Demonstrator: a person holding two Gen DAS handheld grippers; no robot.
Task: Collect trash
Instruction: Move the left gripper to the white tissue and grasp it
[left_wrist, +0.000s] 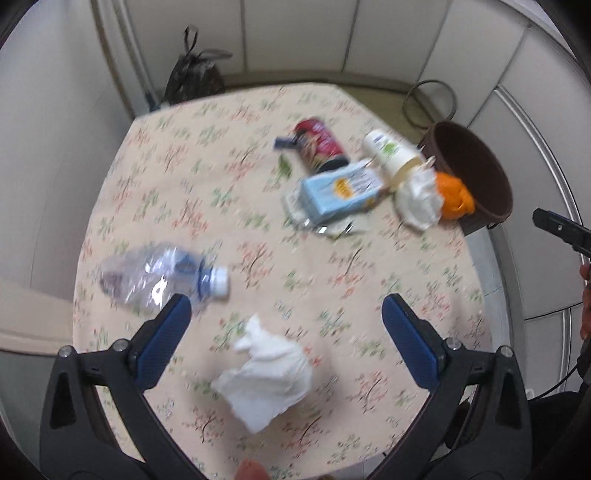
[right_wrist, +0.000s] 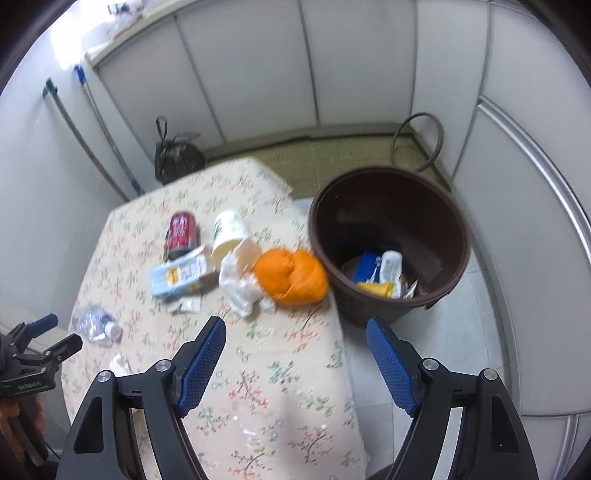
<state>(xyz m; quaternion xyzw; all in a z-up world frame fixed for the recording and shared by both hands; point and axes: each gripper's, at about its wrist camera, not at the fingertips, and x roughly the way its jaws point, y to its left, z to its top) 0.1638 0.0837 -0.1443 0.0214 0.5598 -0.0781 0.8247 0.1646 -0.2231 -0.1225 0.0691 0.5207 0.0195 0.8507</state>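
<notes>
Right wrist view, floral tablecloth (right_wrist: 258, 387), brown bin (right_wrist: 388, 206) beside, white cabinets (right_wrist: 258, 74), both jaws open, empty

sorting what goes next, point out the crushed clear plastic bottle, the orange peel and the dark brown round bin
crushed clear plastic bottle (left_wrist: 155, 275): left wrist view, on its crumpled body
orange peel (right_wrist: 291, 277): right wrist view, middle of the peel
dark brown round bin (right_wrist: 384, 206): right wrist view, inner back wall
</notes>
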